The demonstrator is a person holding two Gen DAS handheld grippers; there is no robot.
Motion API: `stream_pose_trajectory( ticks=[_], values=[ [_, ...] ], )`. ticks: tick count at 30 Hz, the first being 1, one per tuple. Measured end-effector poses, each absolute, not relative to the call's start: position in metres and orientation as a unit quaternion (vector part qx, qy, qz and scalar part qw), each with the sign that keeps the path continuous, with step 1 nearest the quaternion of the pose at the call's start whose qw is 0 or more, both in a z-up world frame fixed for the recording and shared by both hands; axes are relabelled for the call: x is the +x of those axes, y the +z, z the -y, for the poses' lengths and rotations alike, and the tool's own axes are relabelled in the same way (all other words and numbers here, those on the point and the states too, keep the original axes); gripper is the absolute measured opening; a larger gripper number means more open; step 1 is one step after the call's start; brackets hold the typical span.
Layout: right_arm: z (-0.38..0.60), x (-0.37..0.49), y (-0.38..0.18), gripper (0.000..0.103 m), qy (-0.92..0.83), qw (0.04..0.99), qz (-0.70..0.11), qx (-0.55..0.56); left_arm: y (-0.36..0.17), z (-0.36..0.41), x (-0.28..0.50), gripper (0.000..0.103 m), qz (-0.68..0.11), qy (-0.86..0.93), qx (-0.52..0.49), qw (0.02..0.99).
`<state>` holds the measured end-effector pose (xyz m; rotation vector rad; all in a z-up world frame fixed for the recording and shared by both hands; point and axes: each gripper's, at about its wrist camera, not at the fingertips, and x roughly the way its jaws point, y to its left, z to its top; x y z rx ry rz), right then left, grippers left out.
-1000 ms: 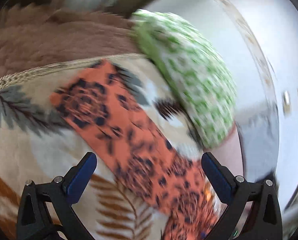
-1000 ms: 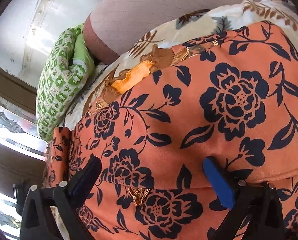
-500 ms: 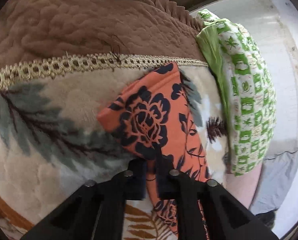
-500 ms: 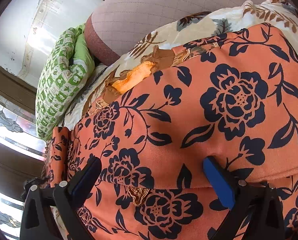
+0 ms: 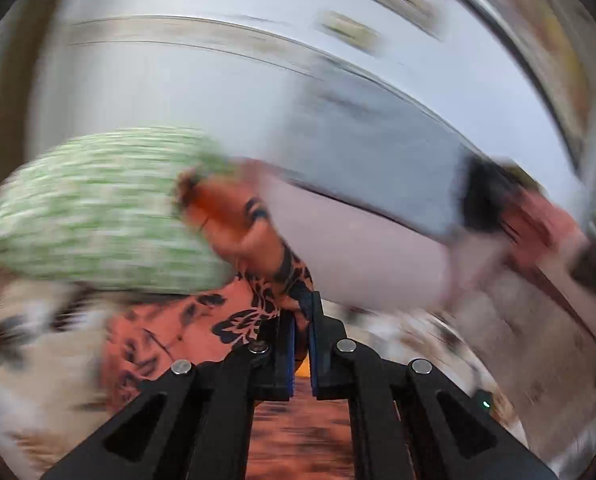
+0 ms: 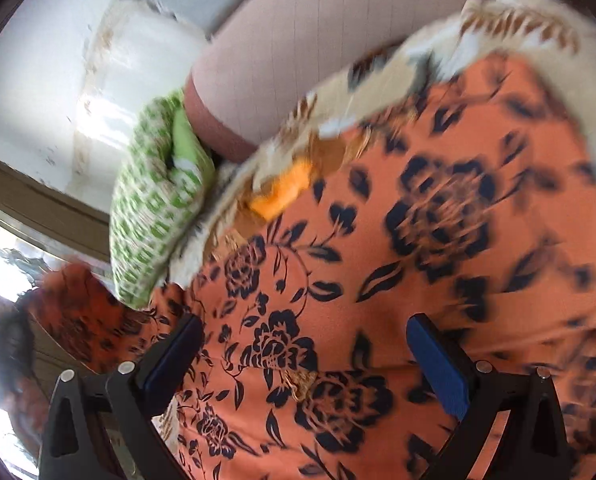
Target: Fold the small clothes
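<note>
The left gripper (image 5: 302,320) is clenched on a bunched end of the orange floral garment (image 6: 398,280), its 2 blue-padded fingers pressed nearly together with cloth pinched between them. From that pinch the fabric rises in a narrow, twisted strip up and to the left, toward the green patterned pillow (image 5: 98,204), while the rest of the garment trails down and left onto the leaf-print blanket (image 5: 26,340). This view is heavily smeared, so finer detail of the grip cannot be read.

The right gripper (image 6: 302,356) is released, its 2 fingers spread wide just over the broad body of the garment, which lies mostly flat on the blanket and fills the near and right part of that view. No cloth sits between these fingers. At the far left of the right wrist view, the lifted end of the garment hangs in the air, well apart from the right gripper and beside the green pillow.

The garment's long axis appears to run left to right across the right gripper's view, from the raised end to the flat body. The left gripper alone holds it, so the coming fold likely turns on carrying that raised end rightward over the flat body, with the right gripper placed to steady the cloth below.
</note>
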<state>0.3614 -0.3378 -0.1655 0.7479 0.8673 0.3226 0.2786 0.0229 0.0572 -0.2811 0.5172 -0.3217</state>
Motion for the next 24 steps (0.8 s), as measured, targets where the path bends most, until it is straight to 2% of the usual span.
stream_pose_trajectory(
  ticks=[2,3,4,5,6,9,13,18,24],
  values=[
    [0.366,0.340,-0.156,0.103,0.142,0.834,-0.387,0.368,0.042,0.044,0.289,0.006,-0.276,-0.214,-0.109,0.931],
    [0.383,0.327,-0.153,0.103,0.133,0.836,-0.379,0.375,0.024,0.078,0.295,0.017,-0.296,-0.235,-0.100,0.921],
    [0.396,0.318,-0.152,0.103,0.125,0.837,-0.374,0.379,0.005,0.102,0.304,0.036,-0.323,-0.255,-0.093,0.907],
    [0.411,0.307,-0.153,0.103,0.113,0.837,-0.374,0.384,-0.019,0.124,0.314,0.085,-0.369,-0.278,-0.079,0.883],
    [0.421,0.300,-0.155,0.103,0.106,0.835,-0.377,0.386,-0.052,0.144,0.325,0.092,-0.429,-0.284,-0.055,0.856],
    [0.446,0.283,-0.159,0.103,0.087,0.833,-0.385,0.389,-0.104,0.130,0.319,0.085,-0.490,-0.227,-0.038,0.841],
    [0.451,0.288,-0.156,0.103,0.098,0.833,-0.385,0.385,-0.101,0.048,0.291,0.086,-0.464,-0.164,-0.079,0.867],
    [0.426,0.327,-0.152,0.103,0.154,0.815,-0.396,0.393,-0.112,-0.060,0.269,0.086,-0.450,-0.022,-0.067,0.890],
    [0.404,0.383,-0.184,0.101,0.067,0.800,-0.477,0.356,-0.161,-0.110,0.273,0.086,-0.493,0.061,-0.058,0.866]
  ],
)
